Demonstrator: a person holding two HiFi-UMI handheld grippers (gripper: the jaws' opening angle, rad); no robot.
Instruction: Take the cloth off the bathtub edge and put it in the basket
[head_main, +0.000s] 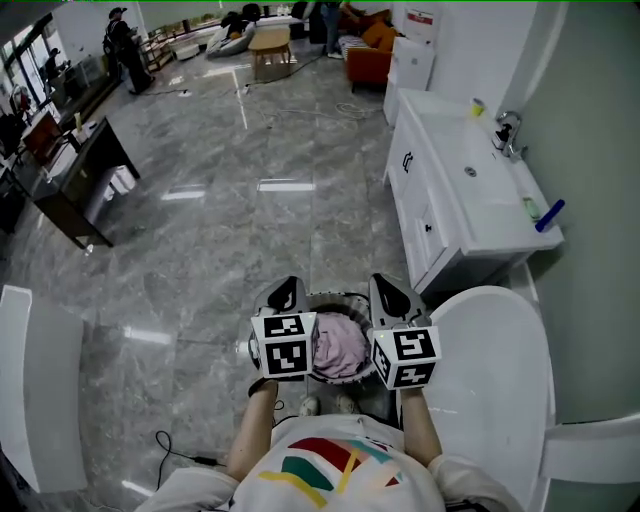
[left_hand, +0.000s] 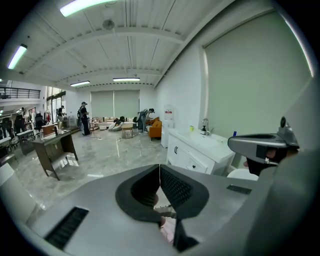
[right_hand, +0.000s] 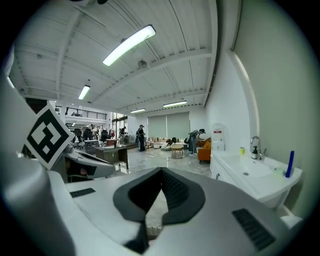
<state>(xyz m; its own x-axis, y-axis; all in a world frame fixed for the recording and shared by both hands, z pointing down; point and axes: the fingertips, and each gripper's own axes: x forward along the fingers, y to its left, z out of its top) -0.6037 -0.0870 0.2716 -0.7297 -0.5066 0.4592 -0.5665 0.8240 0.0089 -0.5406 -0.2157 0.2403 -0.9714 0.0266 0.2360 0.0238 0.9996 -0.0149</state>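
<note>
Head view shows the cloth (head_main: 340, 346) already in the basket (head_main: 335, 296), left gripper (head_main: 287, 294) and right gripper (head_main: 393, 295) clenched empty, so the task looks finished.

It was a large open hall fitted out like a furnishing showroom. A white vanity (head_main: 450, 200) with a tap (head_main: 507, 130) stood along one wall (a bathroom corner). Beyond it were a grey marble floor (head_main: 250, 220), an orange sofa (head_main: 368, 55) and ceiling strip lights (right_hand: 129, 45).

The left gripper (head_main: 287, 292) and right gripper (head_main: 392, 292) hide much of the basket (head_main: 336, 297).
</note>
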